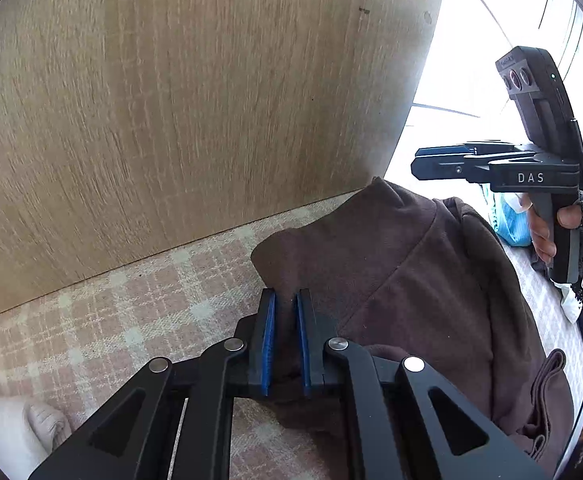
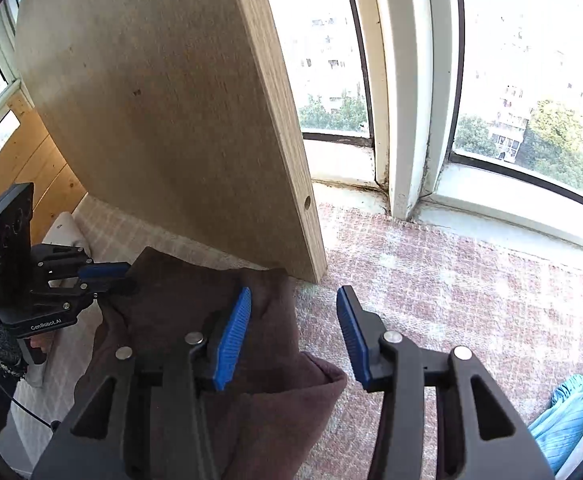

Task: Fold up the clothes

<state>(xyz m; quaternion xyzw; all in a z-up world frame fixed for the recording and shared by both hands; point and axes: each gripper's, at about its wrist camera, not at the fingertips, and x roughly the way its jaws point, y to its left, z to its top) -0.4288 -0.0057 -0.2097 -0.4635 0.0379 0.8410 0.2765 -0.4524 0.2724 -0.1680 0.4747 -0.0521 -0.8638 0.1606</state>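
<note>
The left gripper point(image 1: 285, 308) is clenched on a fold of the brown garment point(image 1: 411, 280); the cloth sits pinched between its blue ribbed pads, which stand almost together. The right gripper point(image 2: 293, 308) is released, its pads spread apart; the garment's edge lies under and just beside its left pad point(image 2: 233, 340), while between the fingers only a little of it shows, with the blanket point(image 2: 451, 300) behind. The garment lies in a rumpled heap on that blanket, at the foot of a wooden board point(image 2: 163, 120); it is thick, soft, matt brown fabric with a stitched seam and a rolled hem. The blanket is woven in a faded pink and white check; the board is pale, flat and grained, standing tilted; a light blue striped cloth point(image 2: 567, 420) lies at the right edge, near the window point(image 2: 511, 80).
</note>
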